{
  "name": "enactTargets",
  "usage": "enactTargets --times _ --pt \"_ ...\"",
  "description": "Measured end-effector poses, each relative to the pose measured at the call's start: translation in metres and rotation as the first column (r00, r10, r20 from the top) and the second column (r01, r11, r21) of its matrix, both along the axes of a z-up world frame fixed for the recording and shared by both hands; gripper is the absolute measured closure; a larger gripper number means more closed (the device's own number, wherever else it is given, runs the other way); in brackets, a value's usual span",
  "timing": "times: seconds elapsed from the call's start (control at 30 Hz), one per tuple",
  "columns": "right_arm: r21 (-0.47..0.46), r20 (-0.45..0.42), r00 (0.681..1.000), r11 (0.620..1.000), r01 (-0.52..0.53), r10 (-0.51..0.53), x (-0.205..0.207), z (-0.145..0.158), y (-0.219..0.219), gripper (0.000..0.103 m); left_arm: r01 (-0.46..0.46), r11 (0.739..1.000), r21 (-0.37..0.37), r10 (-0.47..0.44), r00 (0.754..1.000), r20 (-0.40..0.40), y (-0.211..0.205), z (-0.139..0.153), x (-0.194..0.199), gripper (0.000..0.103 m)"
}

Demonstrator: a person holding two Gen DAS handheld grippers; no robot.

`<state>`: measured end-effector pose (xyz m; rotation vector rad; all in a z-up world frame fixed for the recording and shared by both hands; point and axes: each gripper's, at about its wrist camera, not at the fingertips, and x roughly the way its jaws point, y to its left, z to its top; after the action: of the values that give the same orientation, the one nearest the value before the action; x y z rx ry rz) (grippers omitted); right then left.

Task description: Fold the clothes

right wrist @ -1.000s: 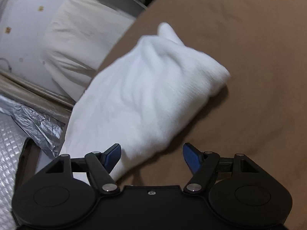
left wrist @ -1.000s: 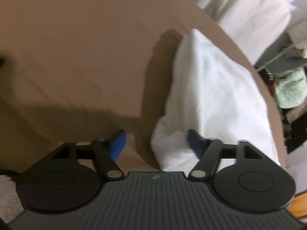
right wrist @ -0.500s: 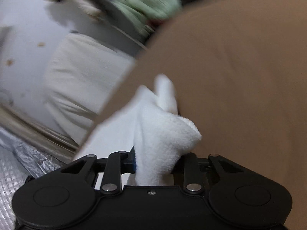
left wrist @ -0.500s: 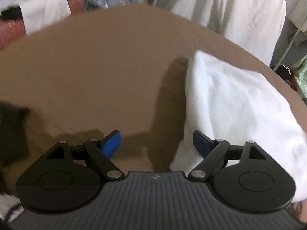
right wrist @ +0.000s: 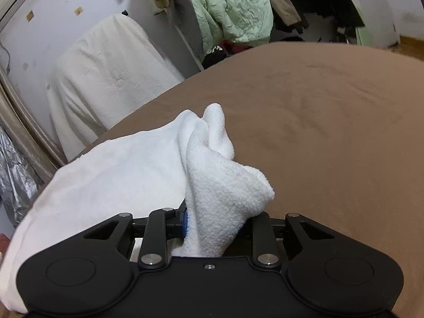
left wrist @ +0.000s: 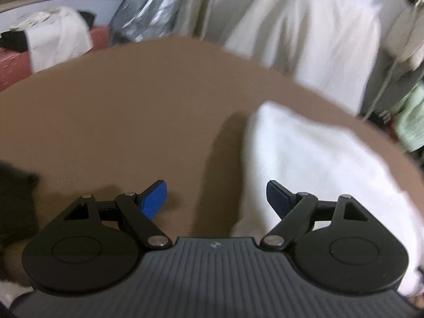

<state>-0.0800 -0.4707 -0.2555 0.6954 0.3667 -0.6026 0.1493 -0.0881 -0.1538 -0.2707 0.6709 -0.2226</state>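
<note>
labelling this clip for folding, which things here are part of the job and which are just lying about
Part of the job:
- white fleece garment on the brown bed cover
- right gripper, shut on a bunched end of it
- left gripper, open over the cover

Lying about:
- cream draped sheet
- pale green jacket
- silver foil wrap

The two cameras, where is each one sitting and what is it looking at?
Left wrist: sits on the left gripper, looking past its open blue pads at the brown bed; the white garment lies to the right.
Right wrist: sits on the right gripper, looking along fingers shut on a bunched white garment.
Both see the garment, the bed and a cream covered shape.
</note>
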Motion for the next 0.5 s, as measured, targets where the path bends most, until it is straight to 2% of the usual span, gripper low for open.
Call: enactTargets --times 0.07,0.1,0.2,0.27,0.3,0.4,0.5 --pt "0.022 0.021 1.000 1.000 0.000 -0.001 -0.009 -0.008 -0.002 0.071 0.070 0.997 -0.031 -0.070 0.998 -0.008 -0.007 -0.001 -0.001 0.021" --pt "0.032 0.031 1.000 0.999 0.001 -0.002 -0.012 -0.012 -0.003 0.070 0.106 0.994 -0.030 -0.107 0.993 -0.043 -0.012 -0.005 0.001 0.020" --pt "0.050 0.046 0.999 0.999 0.000 -0.002 -0.013 -0.017 -0.009 0.069 0.178 0.978 0.111 -0.146 0.958 -0.246 -0.035 -0.032 0.015 0.019" --pt "0.049 0.043 0.999 0.999 -0.012 0.010 -0.014 -0.017 -0.010 0.068 0.196 0.959 0.205 -0.121 0.937 -0.329 -0.043 -0.048 0.018 0.018" --pt "0.048 0.041 0.999 0.999 -0.019 0.017 -0.015 -0.017 -0.010 0.067 0.199 0.950 0.241 -0.112 0.936 -0.333 -0.045 -0.048 0.017 0.019" --pt "0.041 0.037 0.999 0.998 -0.041 0.039 -0.018 -0.016 -0.012 0.065 0.182 0.897 0.403 -0.095 0.969 -0.227 -0.059 -0.024 0.003 0.021" --pt "0.023 -0.001 0.999 0.998 -0.055 0.055 -0.017 -0.005 -0.014 0.064 0.157 0.877 0.454 -0.106 0.985 -0.137 -0.074 0.001 -0.008 0.028"
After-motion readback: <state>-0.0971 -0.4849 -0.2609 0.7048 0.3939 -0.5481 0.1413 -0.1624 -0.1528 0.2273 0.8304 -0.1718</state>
